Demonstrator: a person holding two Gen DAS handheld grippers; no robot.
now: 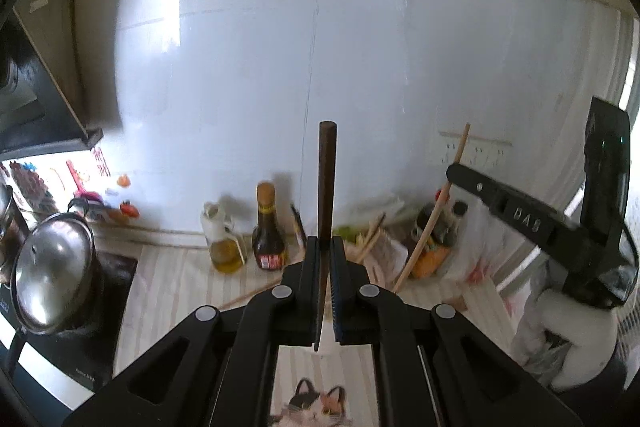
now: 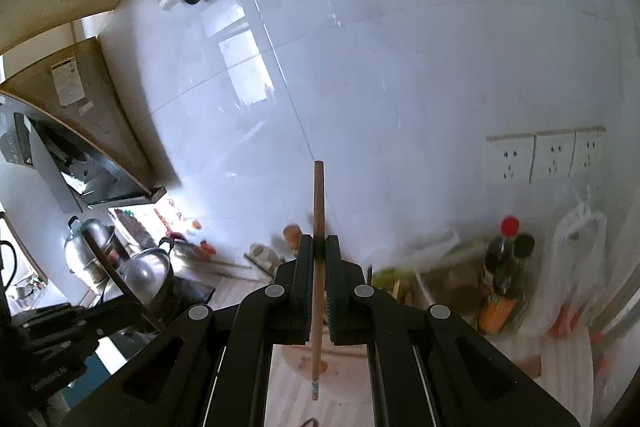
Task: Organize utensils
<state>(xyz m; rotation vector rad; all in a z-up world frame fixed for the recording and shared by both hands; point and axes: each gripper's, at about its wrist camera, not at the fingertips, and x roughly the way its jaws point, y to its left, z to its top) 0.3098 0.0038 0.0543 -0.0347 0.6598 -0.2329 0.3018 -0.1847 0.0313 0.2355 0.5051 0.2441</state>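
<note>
Wall tile [image 1: 248,75] takes up most of both views, white and glossy, with three sockets [image 2: 548,157] in a row low at its right. Range hood [image 2: 76,163] juts from the left; its paper label is too blurred to read. Striped counter [image 1: 176,291] runs below, bare in the middle strip under my jaws, crowded along the wall edge and at right.

Two steel pots [image 2: 148,275] sit on the dark cooktop at left. Plastic bags [image 2: 576,267] fill the right corner. Bottles counted along the wall: one oil bottle [image 1: 224,239], one dark sauce bottle [image 1: 269,231] with a red label I cannot read, one red-capped dark bottle [image 2: 504,267]. A cat picture [image 1: 316,407] shows on the mat beneath me.

My left gripper [image 1: 323,291] is clamped on one dark brown chopstick [image 1: 327,179], upright, its upper end standing free in front of the tile. My right gripper [image 2: 318,291] is clamped on one light wooden chopstick [image 2: 319,199], also upright, its lower tip hanging over a pale round thing on the counter. From the left view, the right tool shows raised letters that read roughly "BAS" mirrored, with the light chopstick slanting through it. Loose light sticks [image 1: 370,237] lie among the clutter beyond.
</note>
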